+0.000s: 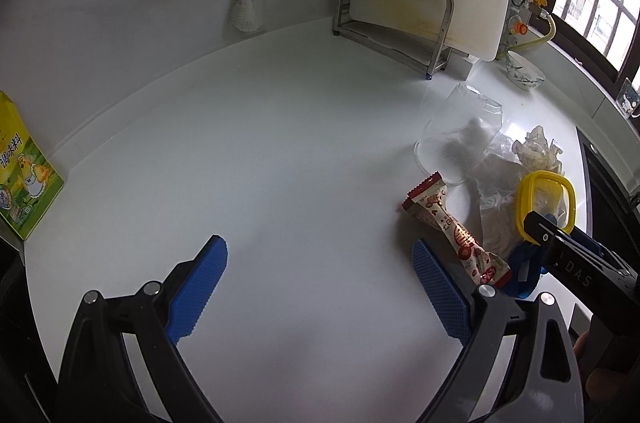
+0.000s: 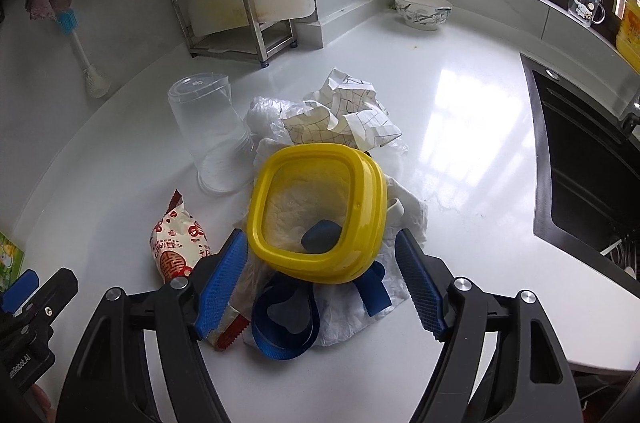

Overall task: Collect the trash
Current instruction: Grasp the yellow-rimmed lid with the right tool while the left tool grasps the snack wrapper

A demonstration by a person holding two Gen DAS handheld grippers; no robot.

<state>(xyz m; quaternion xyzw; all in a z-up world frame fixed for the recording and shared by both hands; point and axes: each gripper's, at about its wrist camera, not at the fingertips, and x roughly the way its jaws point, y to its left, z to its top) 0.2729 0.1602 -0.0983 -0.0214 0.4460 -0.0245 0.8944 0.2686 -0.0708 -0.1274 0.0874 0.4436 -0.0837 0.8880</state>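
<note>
Right claw (image 2: 320, 279) gaped wide, gripping nothing, straddling yellow tub (image 2: 318, 211) atop tissue heap (image 2: 400, 219). Snack wrapper (image 2: 176, 243) at nine o'clock, clear cup (image 2: 212, 135) at eleven, crumpled paper (image 2: 348, 119) at twelve. Best lowered squarely, pinched across tub rim. Left claw (image 1: 320, 287) likewise wide, empty, over bare counter (image 1: 280, 143).

On the counter (image 2: 460, 127) sits one clear plastic cup (image 2: 212, 127), one snack wrapper (image 2: 176, 243), one yellow-rimmed lid (image 2: 316, 207), one crumpled grid-printed paper (image 2: 344, 119), one blue strap (image 2: 284, 323) and one white plastic bag (image 2: 360, 307). Further back: one patterned bowl (image 2: 422, 11), one metal rack (image 2: 236, 19), one blue-headed brush (image 2: 80, 51), one green carton (image 1: 24, 175). Two tools, left (image 1: 320, 287) and right (image 2: 320, 287).
</note>
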